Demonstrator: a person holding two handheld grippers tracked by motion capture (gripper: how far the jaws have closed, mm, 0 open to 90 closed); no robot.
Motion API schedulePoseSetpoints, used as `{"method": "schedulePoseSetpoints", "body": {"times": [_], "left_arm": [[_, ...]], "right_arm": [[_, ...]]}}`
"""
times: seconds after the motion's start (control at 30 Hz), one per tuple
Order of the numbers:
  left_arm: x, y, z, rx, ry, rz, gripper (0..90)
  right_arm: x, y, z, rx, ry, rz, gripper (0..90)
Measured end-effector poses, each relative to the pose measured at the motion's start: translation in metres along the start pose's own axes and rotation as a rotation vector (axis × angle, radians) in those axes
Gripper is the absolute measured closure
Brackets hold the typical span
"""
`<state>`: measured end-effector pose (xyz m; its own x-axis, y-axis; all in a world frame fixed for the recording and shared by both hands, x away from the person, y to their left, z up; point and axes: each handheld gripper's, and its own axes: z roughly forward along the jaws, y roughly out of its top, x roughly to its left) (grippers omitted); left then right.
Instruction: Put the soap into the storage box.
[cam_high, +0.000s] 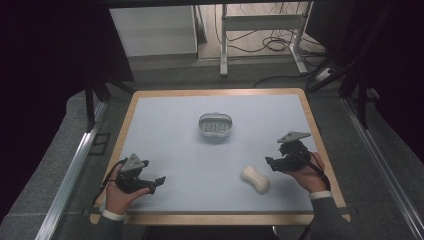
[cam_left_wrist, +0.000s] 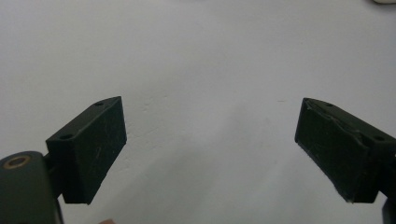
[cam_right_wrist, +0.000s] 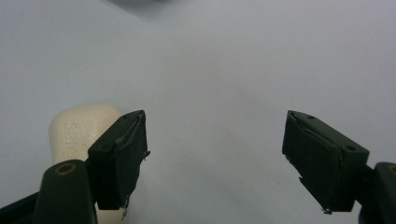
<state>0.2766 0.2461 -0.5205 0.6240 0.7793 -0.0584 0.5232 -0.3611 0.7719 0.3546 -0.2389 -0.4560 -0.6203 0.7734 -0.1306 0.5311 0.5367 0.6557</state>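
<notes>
Both grippers: I held left gripper (cam_high: 159, 180) and right gripper (cam_high: 270, 162) wide open, empty.
Soap (cam_high: 255, 179): lay near right gripper, probably for easy reach.
Dish (cam_high: 215, 125): stood well apart.

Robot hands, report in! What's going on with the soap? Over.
Left gripper open, empty. Right gripper open, beside the soap bar, not gripping it. Soap dish mid-table, nothing blocking the way.

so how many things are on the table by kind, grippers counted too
soap bar: 1, cream, lying near the right gripper
soap dish: 1, pale, nothing in it, at mid-table
grippers: 2, left gripper and right gripper, both black with jaws open
total: 4
</notes>
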Motion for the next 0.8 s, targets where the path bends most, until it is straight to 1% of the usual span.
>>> {"method": "schedulePoseSetpoints", "body": {"times": [0.1,0.23,0.27,0.4,0.43,0.53,0.67,0.8], "left_arm": [[-0.001,0.000,0.001,-0.002,-0.002,-0.001,9.5],[-0.001,0.000,0.001,0.000,-0.005,0.000,9.5],[-0.001,0.000,0.001,0.000,-0.006,-0.001,9.5],[-0.001,0.000,0.001,-0.002,-0.003,-0.001,9.5],[-0.001,0.000,0.001,-0.002,-0.003,-0.001,9.5],[-0.001,0.000,0.001,-0.001,-0.004,0.000,9.5],[0.000,0.000,0.000,0.002,-0.004,0.005,9.5],[-0.001,0.000,-0.001,0.005,-0.006,0.009,9.5]], "right_arm": [[0.001,0.002,-0.001,0.004,0.012,0.004,22.8],[0.005,0.005,-0.002,0.025,0.016,-0.016,22.9],[0.007,0.007,-0.003,0.030,0.027,-0.022,23.1],[0.011,0.009,-0.003,0.038,0.038,-0.027,23.2],[0.012,0.010,-0.004,0.043,0.046,-0.035,23.2],[0.017,0.010,-0.002,0.060,0.044,-0.050,23.1],[0.023,0.011,-0.001,0.076,0.055,-0.063,23.1],[0.027,0.011,0.000,0.085,0.066,-0.064,23.3]]}}
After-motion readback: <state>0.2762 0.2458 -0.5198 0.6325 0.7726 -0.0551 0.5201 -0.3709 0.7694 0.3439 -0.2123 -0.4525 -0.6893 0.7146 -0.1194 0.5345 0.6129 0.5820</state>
